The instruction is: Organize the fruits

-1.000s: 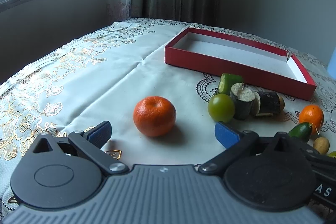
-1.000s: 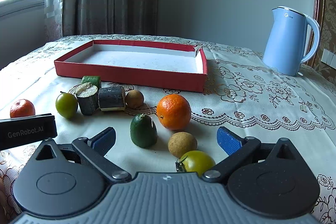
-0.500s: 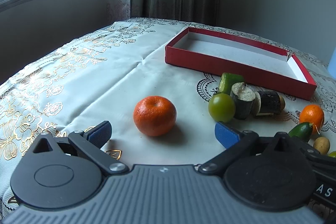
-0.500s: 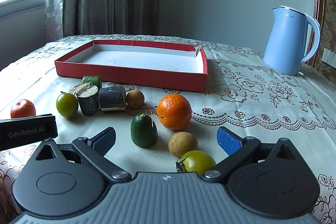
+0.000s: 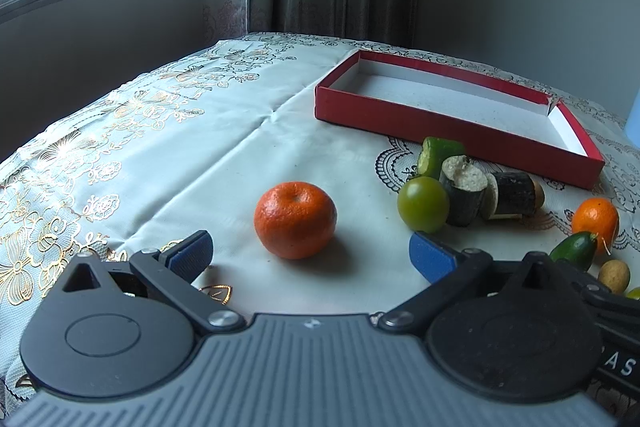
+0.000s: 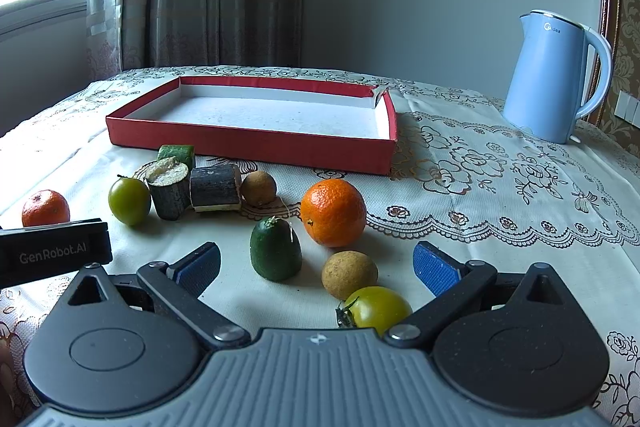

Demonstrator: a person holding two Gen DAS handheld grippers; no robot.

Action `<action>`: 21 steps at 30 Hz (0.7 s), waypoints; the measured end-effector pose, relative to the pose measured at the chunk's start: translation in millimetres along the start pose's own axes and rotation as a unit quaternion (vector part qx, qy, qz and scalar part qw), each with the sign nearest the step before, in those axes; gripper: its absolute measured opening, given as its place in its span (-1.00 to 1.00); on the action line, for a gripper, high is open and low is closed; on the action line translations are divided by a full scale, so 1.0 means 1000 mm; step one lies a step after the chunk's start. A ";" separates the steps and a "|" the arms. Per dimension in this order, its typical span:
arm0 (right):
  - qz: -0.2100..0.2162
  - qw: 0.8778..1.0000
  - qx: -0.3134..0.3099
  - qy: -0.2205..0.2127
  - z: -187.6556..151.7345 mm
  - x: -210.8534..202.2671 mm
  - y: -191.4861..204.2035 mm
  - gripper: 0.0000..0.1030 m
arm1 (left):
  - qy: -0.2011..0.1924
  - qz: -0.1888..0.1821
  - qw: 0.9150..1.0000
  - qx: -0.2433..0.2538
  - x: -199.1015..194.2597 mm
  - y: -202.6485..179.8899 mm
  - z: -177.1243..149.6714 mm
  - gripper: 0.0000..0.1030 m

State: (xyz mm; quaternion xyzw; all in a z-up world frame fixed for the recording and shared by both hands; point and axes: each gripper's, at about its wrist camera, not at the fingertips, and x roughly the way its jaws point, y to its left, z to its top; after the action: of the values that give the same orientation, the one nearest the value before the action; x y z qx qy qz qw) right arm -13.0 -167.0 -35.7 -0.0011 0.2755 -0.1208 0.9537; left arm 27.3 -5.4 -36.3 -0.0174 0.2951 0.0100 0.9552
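In the left wrist view my left gripper (image 5: 310,253) is open, and a mandarin (image 5: 295,219) lies on the cloth just ahead between its blue pads. A green tomato (image 5: 423,203) and dark cut stalk pieces (image 5: 464,185) lie to its right, before the empty red box (image 5: 448,129). My right gripper (image 6: 316,263) is open too. Between and ahead of its fingers lie a green fruit (image 6: 275,249), an orange (image 6: 333,212), a brown longan (image 6: 349,274) and a yellow-green tomato (image 6: 378,307). The red box (image 6: 248,143) stands farther back.
A light blue kettle (image 6: 554,87) stands at the back right of the table. A second longan (image 6: 259,187) lies by the stalk pieces (image 6: 192,185). The left gripper's body (image 6: 52,251) shows at the right wrist view's left edge. Curtains and a window lie beyond.
Both views have drifted very slightly. The fruits lie where they were, and both grippers stay open.
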 end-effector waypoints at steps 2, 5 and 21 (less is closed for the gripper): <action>0.000 1.000 0.000 0.000 0.000 0.000 0.000 1.00 | 0.000 0.000 1.000 0.000 0.000 0.000 0.000 1.00; 0.000 1.000 0.000 0.000 0.000 0.000 0.000 1.00 | 0.000 0.000 1.000 0.000 0.000 0.000 0.000 1.00; 0.068 0.998 0.001 -0.017 -0.007 -0.024 -0.036 1.00 | 0.002 -0.007 1.000 -0.009 0.001 0.002 -0.001 1.00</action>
State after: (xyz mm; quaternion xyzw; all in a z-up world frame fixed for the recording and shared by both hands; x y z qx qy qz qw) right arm -44.1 -196.2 -26.3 0.0163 0.2584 -0.0559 0.9643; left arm 27.0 -3.0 -37.6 -0.0276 0.2970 0.0061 0.9544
